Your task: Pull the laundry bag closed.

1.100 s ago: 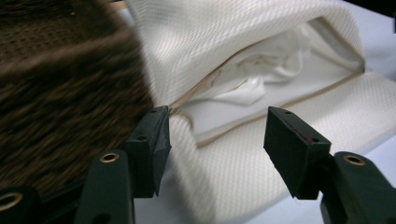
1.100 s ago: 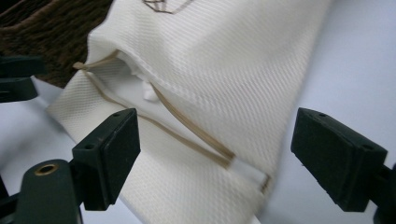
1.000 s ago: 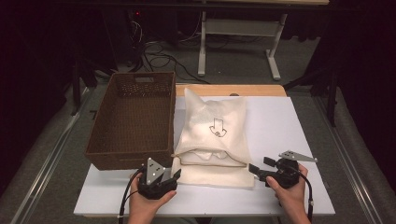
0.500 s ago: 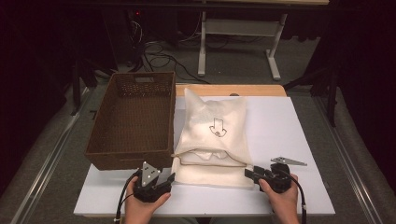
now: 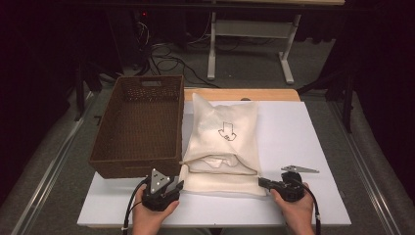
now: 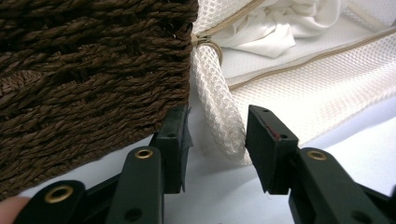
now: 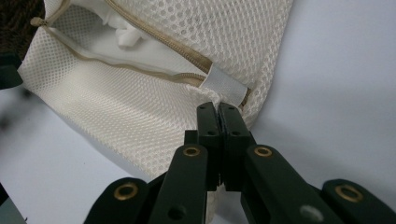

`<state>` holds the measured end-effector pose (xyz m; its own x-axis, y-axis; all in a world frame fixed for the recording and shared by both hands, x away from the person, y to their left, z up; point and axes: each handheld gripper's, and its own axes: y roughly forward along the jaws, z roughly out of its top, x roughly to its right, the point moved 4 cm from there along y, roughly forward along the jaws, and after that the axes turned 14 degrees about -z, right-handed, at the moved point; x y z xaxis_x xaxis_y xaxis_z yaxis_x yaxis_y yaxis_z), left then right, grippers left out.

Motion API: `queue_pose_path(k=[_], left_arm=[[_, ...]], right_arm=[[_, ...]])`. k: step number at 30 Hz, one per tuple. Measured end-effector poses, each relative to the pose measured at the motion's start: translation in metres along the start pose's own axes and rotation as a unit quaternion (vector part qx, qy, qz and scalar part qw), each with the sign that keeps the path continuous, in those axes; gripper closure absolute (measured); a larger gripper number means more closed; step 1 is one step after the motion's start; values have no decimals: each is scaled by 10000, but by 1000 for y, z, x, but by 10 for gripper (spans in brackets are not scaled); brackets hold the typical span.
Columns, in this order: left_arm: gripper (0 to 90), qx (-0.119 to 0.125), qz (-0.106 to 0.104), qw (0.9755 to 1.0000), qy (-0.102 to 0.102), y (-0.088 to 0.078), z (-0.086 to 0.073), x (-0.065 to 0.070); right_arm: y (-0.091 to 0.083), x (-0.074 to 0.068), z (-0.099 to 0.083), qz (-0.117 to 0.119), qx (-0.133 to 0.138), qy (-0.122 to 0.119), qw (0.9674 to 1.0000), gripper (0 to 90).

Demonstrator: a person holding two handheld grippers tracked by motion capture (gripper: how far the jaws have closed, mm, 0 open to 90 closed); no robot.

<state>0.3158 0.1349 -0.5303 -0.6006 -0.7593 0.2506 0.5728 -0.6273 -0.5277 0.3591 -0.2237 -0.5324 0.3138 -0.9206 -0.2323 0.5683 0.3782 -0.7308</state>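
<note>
So this was the grab step: right tongs point(image 7: 218, 108) had just pinched the mesh bag point(image 5: 225, 132) at its near corner, while the left tongs point(image 6: 215, 133), closing, stood spread around the bag's other near corner beside the basket point(image 5: 139, 122). Next they'd need to clamp, then lift together, I reckon.

Your left gripper point(image 5: 177, 186) sits low by your left hand point(image 5: 149, 215), its jaws apart and just closing in. Your right gripper point(image 5: 262, 182), jaws just pressed together, seems clamped tight; your right hand point(image 5: 293, 210) holds it level.
</note>
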Motion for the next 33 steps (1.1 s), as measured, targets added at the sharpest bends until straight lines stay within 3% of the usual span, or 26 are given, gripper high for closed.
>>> queue_pose_path(k=[7,12,18,22,27,29,33], left_arm=[[595,32,-151,9998,-115,1,0,1],[579,-15,-326,9994,-121,4,-1,5],[545,-82,-706,9969,-340,17,-1,7],[537,-150,-747,9969,-197,28,1,13],[460,-259,-1044,9941,-169,43,4,18],[428,-226,-1226,9918,-272,48,5,18],[477,-242,-1463,9888,-169,51,7,22]], right_arm=[[-8,18,1,5,76,160,9998,900],[-11,24,0,-57,65,83,9999,900],[-16,33,-2,-155,82,127,9998,900],[-18,41,-3,-214,64,156,9996,900],[-20,49,-3,-266,97,220,9994,900],[-19,51,-3,-249,58,279,9993,900],[-18,50,-3,-224,65,240,9994,900]])
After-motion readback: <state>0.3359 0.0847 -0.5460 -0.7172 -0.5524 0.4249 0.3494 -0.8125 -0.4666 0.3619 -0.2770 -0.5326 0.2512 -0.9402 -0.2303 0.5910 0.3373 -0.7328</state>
